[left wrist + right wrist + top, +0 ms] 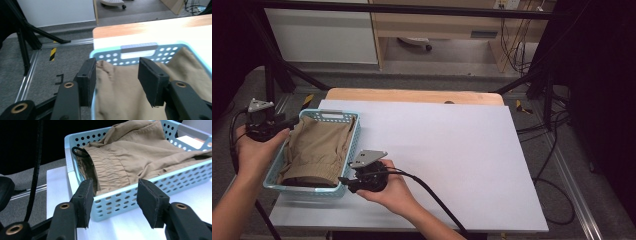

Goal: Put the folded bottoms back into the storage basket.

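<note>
My left tongs [116, 80] stood apart over the basket's [354, 137] left rim, gripping nothing, my right tongs [115, 202] parted just beside its near corner, tan garment [317, 150] folded inside the basket, white bench [452, 155] bare beyond it, cables on grey floor.
</note>
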`<action>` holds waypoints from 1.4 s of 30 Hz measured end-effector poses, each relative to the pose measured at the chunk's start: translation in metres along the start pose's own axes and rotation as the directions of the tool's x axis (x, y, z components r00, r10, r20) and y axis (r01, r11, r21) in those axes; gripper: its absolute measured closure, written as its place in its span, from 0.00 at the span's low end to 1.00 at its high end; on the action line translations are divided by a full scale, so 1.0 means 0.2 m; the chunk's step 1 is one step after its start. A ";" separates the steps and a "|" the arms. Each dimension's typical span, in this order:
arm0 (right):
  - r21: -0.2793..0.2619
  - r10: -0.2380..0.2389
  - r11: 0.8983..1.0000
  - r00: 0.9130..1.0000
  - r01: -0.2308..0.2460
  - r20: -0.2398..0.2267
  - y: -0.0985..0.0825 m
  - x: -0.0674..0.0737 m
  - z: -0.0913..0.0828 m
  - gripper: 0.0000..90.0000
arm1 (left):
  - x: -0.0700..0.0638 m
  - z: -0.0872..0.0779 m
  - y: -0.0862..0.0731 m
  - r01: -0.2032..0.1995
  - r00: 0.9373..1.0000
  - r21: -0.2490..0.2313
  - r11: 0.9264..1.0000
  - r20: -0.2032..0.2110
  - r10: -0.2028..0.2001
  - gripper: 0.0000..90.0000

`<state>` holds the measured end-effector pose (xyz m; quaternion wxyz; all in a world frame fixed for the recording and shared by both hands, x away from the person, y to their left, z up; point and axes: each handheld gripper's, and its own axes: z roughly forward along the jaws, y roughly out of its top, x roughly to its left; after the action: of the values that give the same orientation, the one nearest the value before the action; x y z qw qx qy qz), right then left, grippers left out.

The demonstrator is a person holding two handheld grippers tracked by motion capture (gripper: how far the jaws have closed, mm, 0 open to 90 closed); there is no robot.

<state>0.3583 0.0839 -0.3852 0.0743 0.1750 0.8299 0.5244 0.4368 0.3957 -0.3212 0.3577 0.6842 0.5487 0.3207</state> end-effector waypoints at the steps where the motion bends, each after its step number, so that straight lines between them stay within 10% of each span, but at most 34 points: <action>1: 0.001 -0.001 1.000 1.000 0.001 0.005 0.00 0.00 -0.02 0.50 | -0.01 0.00 0.00 -0.007 1.000 0.001 1.000 0.003 0.007 0.53; 42: 0.002 0.030 1.000 0.994 -0.030 0.109 0.02 -0.09 -0.20 0.18 | -0.28 0.04 0.02 -0.026 0.994 -0.006 1.000 0.102 0.027 0.18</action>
<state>0.3631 0.0447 -0.3647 0.1112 0.2158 0.8228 0.5139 0.4354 0.3391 -0.3252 0.3827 0.7061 0.5198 0.2911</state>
